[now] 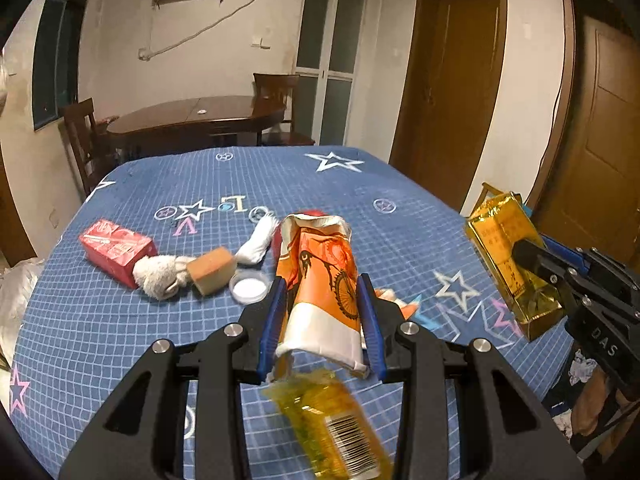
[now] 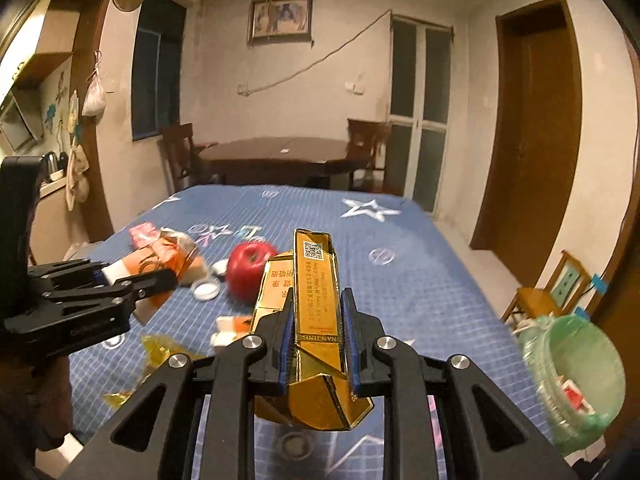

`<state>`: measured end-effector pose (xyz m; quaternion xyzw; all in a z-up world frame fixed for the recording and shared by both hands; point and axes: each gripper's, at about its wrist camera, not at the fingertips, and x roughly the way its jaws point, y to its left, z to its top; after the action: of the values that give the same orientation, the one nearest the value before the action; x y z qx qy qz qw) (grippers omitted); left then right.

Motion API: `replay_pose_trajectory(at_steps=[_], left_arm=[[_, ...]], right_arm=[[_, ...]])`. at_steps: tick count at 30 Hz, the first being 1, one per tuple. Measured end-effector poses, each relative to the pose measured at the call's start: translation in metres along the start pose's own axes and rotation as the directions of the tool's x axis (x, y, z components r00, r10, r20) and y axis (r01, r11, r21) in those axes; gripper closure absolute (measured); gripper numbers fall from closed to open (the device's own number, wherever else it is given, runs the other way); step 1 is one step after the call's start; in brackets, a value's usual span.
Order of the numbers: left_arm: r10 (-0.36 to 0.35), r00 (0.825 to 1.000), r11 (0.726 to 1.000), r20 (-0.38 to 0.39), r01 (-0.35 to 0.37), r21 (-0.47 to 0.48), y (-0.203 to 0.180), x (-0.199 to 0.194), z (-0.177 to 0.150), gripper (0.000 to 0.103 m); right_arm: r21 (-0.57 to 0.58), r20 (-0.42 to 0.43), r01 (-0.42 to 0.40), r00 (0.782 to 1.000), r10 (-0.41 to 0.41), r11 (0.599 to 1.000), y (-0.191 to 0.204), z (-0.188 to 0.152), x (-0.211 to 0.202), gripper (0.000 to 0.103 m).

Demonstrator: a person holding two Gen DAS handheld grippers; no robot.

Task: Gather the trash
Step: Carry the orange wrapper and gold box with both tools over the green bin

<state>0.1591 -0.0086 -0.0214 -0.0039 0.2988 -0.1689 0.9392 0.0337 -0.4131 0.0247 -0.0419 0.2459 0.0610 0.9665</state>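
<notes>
Two grippers each hold a piece of trash above the blue star-print tablecloth [image 1: 400, 216]. In the left wrist view, nearest at 6 o'clock, a yellow wrapper [image 1: 332, 428] with a barcode shows blurred below the left gripper [image 1: 322, 320], whose blue-padded fingers [image 1: 274, 320] are clamped on a crumpled orange paper cup [image 1: 320, 280]. At 3 o'clock the right gripper [image 2: 316, 340] pinches a gold carton [image 2: 316, 300] between narrowly set fingers, over the cloth's right edge. Farther out, from 9 to 11 o'clock, lie a red box [image 1: 116, 250], a grey-white fluffy toy [image 1: 160, 276], a tan sponge [image 1: 212, 270], a clear round lid [image 1: 250, 286] and a white rolled cloth [image 1: 258, 242]. In the right wrist view a red apple [image 2: 248, 268] rests beyond the carton at 11 o'clock, and a green plastic bag [image 2: 576, 384] hangs off the table at 4 o'clock. A dark wooden table [image 1: 192, 120] stands farthest, at 12 o'clock.
</notes>
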Motion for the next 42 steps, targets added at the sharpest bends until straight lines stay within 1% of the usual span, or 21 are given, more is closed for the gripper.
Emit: replay_pose_trajectory(at_steps=[5, 9, 17, 22, 29, 32, 37, 42], left_arm=[[-0.019, 1.0, 1.0, 0.024, 0.019, 0.013, -0.021, -0.002, 0.011, 0.068], [-0.047, 0.998, 0.998, 0.04, 0.046, 0.037, -0.046, -0.003, 0.02, 0.068], [-0.113, 0.992, 0.991, 0.051, 0.109, 0.076, -0.097, 0.008, 0.038, 0.068], [-0.171, 0.985, 0.98, 0.036, 0.166, 0.107, -0.138, 0.027, 0.047, 0.068], [-0.249, 0.968, 0.958, -0.009, 0.248, 0.146, -0.195, 0.058, 0.054, 0.068], [-0.289, 0.957, 0.943, -0.032, 0.291, 0.163, -0.222, 0.072, 0.057, 0.068], [-0.334, 0.941, 0.92, -0.052, 0.338, 0.197, -0.258, 0.089, 0.063, 0.068], [-0.373, 0.925, 0.898, -0.075, 0.381, 0.223, -0.297, 0.099, 0.062, 0.068]], right_arm=[[-0.001, 0.036, 0.036, 0.999, -0.036, 0.999, -0.015, 0.013, -0.011, 0.081], [0.006, 0.048, 0.058, 0.997, -0.058, 0.998, -0.032, 0.019, -0.017, 0.081], [0.036, 0.049, 0.122, 0.991, -0.124, 0.992, -0.083, 0.024, -0.031, 0.081], [0.058, 0.039, 0.179, 0.983, -0.181, 0.982, -0.132, 0.022, -0.043, 0.081], [0.106, 0.017, 0.259, 0.965, -0.262, 0.96, -0.212, 0.013, -0.06, 0.081], [0.128, 0.001, 0.295, 0.955, -0.298, 0.947, -0.247, 0.008, -0.069, 0.081], [0.168, -0.029, 0.343, 0.939, -0.343, 0.924, -0.304, -0.004, -0.081, 0.081], [0.186, -0.058, 0.386, 0.923, -0.382, 0.904, -0.348, -0.015, -0.09, 0.081]])
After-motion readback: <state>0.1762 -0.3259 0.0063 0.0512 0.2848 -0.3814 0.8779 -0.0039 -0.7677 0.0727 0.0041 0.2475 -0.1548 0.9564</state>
